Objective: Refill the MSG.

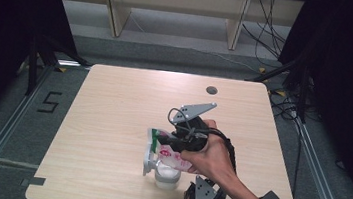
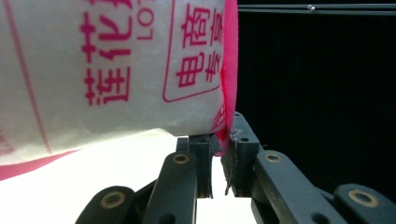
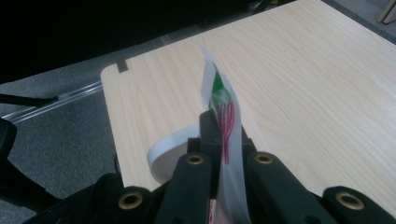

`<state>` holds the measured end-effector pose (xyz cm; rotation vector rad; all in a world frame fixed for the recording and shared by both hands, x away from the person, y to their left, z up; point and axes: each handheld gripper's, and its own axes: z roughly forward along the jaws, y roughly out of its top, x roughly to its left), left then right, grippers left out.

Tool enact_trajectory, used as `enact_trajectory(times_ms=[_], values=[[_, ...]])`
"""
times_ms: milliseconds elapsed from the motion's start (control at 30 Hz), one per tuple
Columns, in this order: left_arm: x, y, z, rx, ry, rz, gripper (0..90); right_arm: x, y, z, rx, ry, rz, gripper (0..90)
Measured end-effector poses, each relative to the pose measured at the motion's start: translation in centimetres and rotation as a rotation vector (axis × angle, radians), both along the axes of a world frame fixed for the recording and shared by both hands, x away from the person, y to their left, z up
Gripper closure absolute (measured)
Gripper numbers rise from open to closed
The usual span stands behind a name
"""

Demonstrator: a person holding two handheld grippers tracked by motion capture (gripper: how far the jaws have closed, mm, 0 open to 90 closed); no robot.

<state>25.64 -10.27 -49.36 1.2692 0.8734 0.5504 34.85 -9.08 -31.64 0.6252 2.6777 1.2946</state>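
Note:
A white pouch [image 1: 172, 155] with pink print and a green-marked top hangs tilted over a white cup [image 1: 166, 175] near the table's front edge. My right gripper [image 3: 224, 135] is shut on the pouch's [image 3: 223, 109] green and pink upper edge, with the cup's rim [image 3: 164, 153] just below it. In the high view the right gripper [image 1: 162, 140] points left, held by a hand. My left gripper [image 2: 218, 149] is shut on the pink side seam of the pouch [image 2: 112, 70]. Its grey plate [image 1: 204, 192] shows at the bottom edge.
The light wooden table [image 1: 113, 102] has a dark round hole [image 1: 211, 90] at the back. A black tape mark [image 3: 122, 65] sits at its front left corner. Metal rails, a floor mark [image 1: 49, 101] and cables [image 1: 284, 104] flank the table.

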Motion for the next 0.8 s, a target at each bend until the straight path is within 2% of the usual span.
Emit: enact_trajectory(times_ms=[133,167,200,267,300,567,600,633,667,733,767,800], values=[[0.0,0.0,0.0,-0.003,-0.002,-0.004,81.7,0.0,0.0,0.1,0.002,0.009,0.002,90.0],[0.0,0.4,0.0,0.052,0.004,-0.005,81.7,0.0,0.0,0.1,0.001,0.010,0.001,90.0],[0.0,0.0,0.0,-0.003,-0.002,-0.005,81.7,0.0,0.0,0.1,0.002,0.010,0.003,90.0],[0.0,0.0,0.0,-0.004,-0.001,-0.003,81.7,0.0,0.0,0.0,0.004,0.009,0.004,90.0],[-0.1,0.4,0.0,0.055,0.005,-0.005,81.7,0.0,0.0,0.0,0.005,0.007,0.007,90.0],[-0.1,0.5,-0.1,0.068,0.009,0.005,81.7,0.0,-0.4,0.3,0.019,0.010,-0.002,90.0],[-0.1,0.7,-0.1,0.077,0.017,-0.025,81.7,-0.1,-0.5,0.3,0.020,0.007,-0.005,90.0],[-0.1,0.6,-0.1,0.073,0.018,-0.030,81.8,-0.1,-0.5,0.2,0.035,0.006,-0.012,90.0],[-0.1,0.5,-0.1,0.073,0.016,-0.016,81.8,-0.1,-0.7,0.4,0.023,0.009,-0.005,90.0],[-0.2,0.6,-0.2,0.076,0.017,-0.029,81.8,-0.1,-0.9,0.4,0.039,-0.003,-0.001,90.0],[-0.1,0.5,-0.2,0.069,0.012,-0.009,81.8,-0.1,-1.1,0.5,0.045,0.008,-0.010,90.0],[-0.2,0.6,-0.3,0.074,0.015,-0.013,81.8,-0.1,-1.3,0.7,0.046,-0.005,-0.010,90.0]])
